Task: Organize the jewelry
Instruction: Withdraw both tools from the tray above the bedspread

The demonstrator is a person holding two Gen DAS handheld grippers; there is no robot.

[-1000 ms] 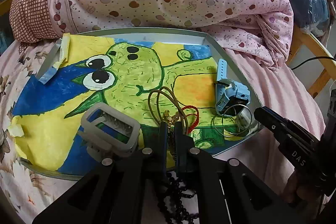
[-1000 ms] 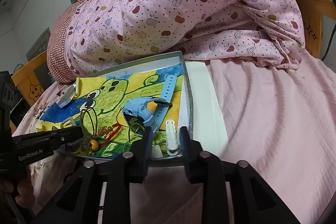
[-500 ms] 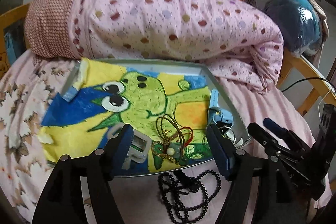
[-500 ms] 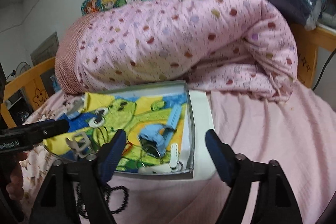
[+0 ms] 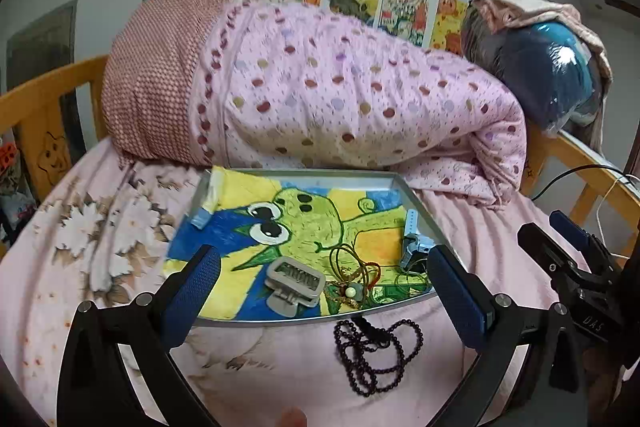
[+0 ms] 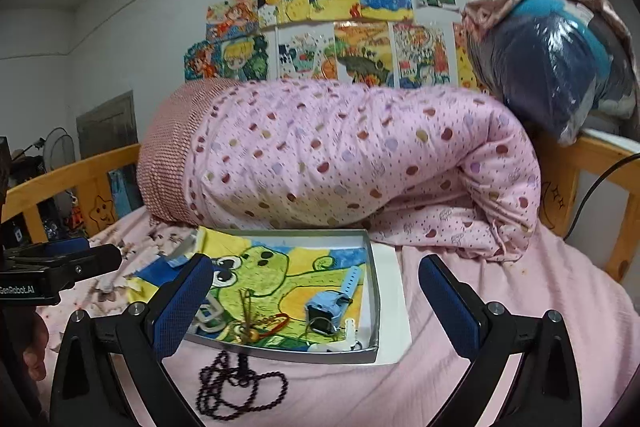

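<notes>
Both the left gripper and right gripper are opening wide, nothing between; the bead necklace lying outside the tray is probably to be grasped next.

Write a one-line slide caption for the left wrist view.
Left gripper opening, empty, above a tray of jewelry; bead necklace lies outside it on the bed.

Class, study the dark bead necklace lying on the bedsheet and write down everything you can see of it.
The dark bead necklace is one long strand of small, round, glossy beads, black to deep purple. It lies slack and flat in a loose heap of overlapping loops, with a darker knot or tassel near its top. It rests on the pink bedsheet, just in front of the near edge of the metal tray, outside the tray. In the right wrist view it shows the same tangle. Nothing grips it.
</notes>
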